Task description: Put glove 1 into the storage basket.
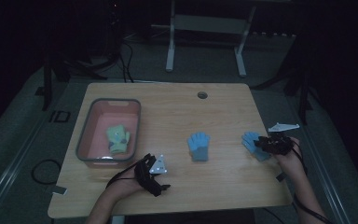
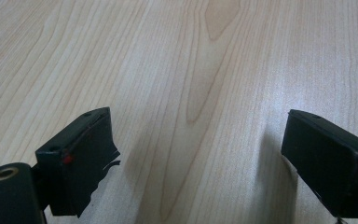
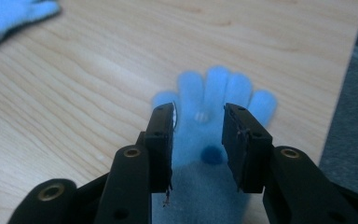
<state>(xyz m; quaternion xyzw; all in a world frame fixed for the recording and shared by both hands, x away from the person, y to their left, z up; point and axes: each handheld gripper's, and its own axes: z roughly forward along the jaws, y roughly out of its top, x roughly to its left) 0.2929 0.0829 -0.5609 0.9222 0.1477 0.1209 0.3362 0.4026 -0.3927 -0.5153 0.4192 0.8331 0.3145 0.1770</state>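
Right gripper (image 3: 199, 140) jaws narrowly parted over blue glove (image 3: 214, 93), left gripper (image 2: 200, 158) wide, low over table (image 2: 191, 56)

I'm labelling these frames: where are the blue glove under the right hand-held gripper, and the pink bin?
blue glove (image 3: 200, 116), right gripper view, on its palm.
pink bin (image 1: 85, 126), high view, on its left wall.

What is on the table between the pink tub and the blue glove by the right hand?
Another blue glove lies flat between the tub and the glove by the right gripper, seen in the high view.
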